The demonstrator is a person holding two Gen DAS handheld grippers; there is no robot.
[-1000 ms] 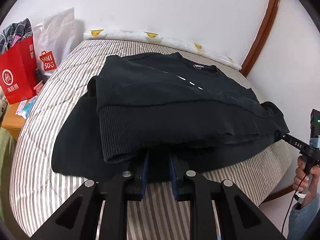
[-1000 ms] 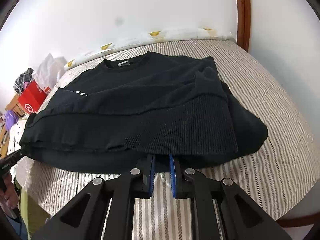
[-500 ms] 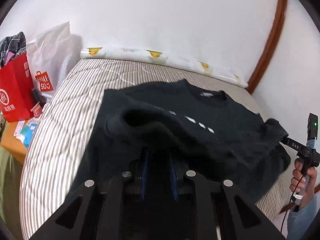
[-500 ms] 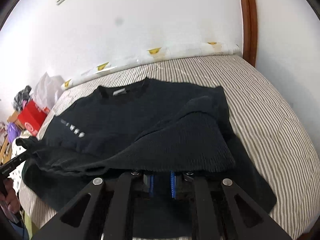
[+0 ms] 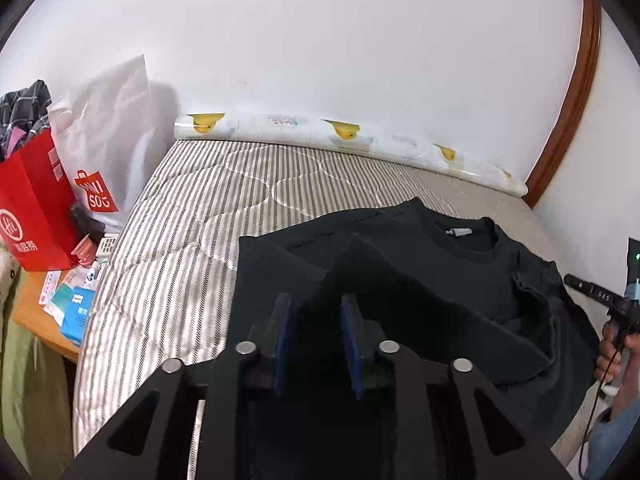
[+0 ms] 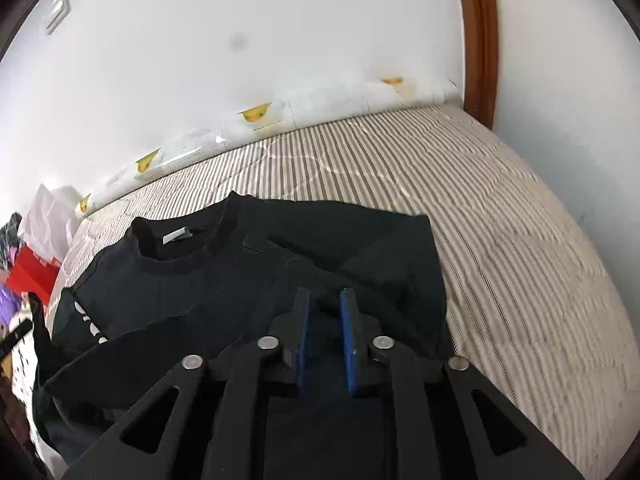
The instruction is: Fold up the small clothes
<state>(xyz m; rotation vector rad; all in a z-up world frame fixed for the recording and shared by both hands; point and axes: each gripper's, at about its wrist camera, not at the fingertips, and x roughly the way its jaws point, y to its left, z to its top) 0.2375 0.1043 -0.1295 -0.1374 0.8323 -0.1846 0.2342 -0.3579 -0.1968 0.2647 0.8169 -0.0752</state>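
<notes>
Matt black knit sweater, ribbed hem, quilted striped cloth mattress, glossy red paper bag, varnished wood trim

Bright even daylight, soft shadows; black sweater loses detail; striped mattress motion-blurred right side; heavy fisheye vignette corners.

A black knit sweater with a round ribbed neck and a small white label inside the collar lies on the striped bedding, collar toward the wall, its ribbed lower part doubled up over the body in uneven folds, white marks showing near one side.
</notes>
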